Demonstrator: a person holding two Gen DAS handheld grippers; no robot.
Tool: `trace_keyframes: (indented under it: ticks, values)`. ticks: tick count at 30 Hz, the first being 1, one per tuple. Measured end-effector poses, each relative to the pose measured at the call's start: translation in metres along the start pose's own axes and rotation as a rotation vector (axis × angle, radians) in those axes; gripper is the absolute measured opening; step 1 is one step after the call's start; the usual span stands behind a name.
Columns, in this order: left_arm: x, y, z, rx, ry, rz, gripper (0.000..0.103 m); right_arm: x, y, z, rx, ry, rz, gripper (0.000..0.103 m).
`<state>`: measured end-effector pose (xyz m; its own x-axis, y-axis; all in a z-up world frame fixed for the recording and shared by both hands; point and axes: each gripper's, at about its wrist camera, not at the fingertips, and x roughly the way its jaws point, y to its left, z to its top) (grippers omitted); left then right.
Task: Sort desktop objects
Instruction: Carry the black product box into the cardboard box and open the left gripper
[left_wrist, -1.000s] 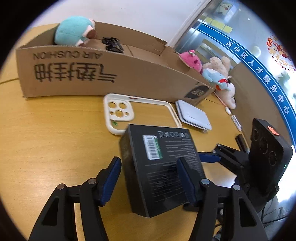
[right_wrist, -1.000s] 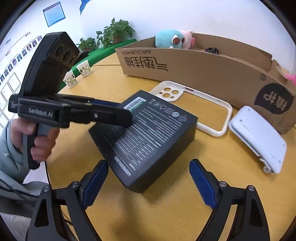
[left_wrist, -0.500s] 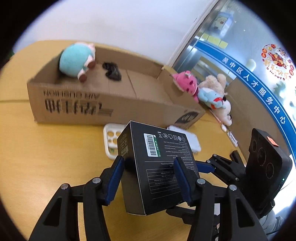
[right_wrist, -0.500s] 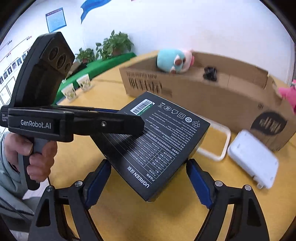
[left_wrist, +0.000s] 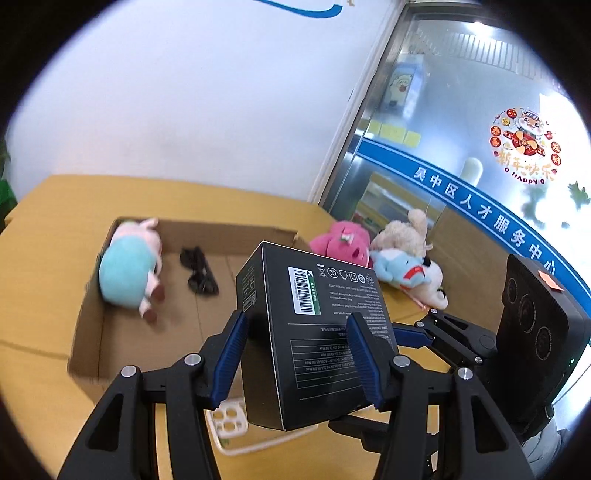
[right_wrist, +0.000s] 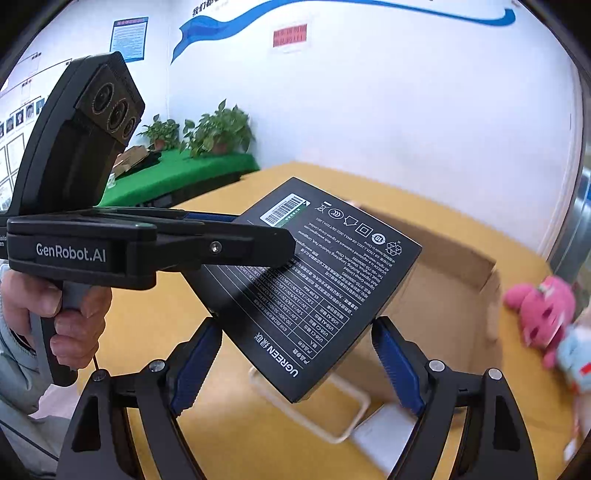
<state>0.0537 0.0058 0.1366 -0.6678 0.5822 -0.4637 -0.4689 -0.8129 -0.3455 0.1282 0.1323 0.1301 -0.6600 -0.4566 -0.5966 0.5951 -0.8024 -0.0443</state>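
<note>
A black product box (left_wrist: 314, 332) with a barcode label hangs in the air over the yellow table (left_wrist: 37, 277), tilted. My left gripper (left_wrist: 295, 358) is shut on it, one blue pad on its dark side and one on its printed face. My right gripper (right_wrist: 295, 365) grips the same black box (right_wrist: 314, 266) across its width, both pads pressed against its edges. Behind it an open cardboard carton (left_wrist: 229, 236) holds a teal and pink plush (left_wrist: 127, 271) and a small black item (left_wrist: 199, 275). A hand (right_wrist: 70, 325) holds the left gripper's handle.
A white phone case (left_wrist: 229, 424) and a flat white device (right_wrist: 384, 432) lie on the table under the held box. Pink (left_wrist: 340, 240), beige (left_wrist: 402, 232) and blue (left_wrist: 399, 267) plush toys lie right of the carton. Potted plants (right_wrist: 218, 129) stand on a green shelf at the far left.
Both grippers closed on the black box and lifted it off the table together. It now hangs high above the phone case, level with the carton's opening, and the view looks down into the carton.
</note>
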Motion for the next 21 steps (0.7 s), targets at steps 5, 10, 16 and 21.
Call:
trace_keyframes:
  ticks: [5, 10, 16, 21]
  values:
    - [0.016, -0.002, 0.039, 0.032, -0.034, -0.009, 0.054, 0.003, -0.030, 0.035, -0.017, -0.026, -0.010, 0.083]
    - [0.039, 0.003, 0.080, 0.038, -0.077, -0.017, 0.055, 0.009, -0.061, 0.068, -0.044, -0.044, -0.034, 0.083]
    - [0.077, 0.011, 0.120, 0.051, -0.084, -0.003, 0.054, 0.032, -0.110, 0.106, -0.054, -0.044, -0.014, 0.083]
    - [0.127, 0.017, 0.144, 0.063, -0.043, 0.039, 0.054, 0.068, -0.157, 0.126, -0.054, 0.012, 0.023, 0.083]
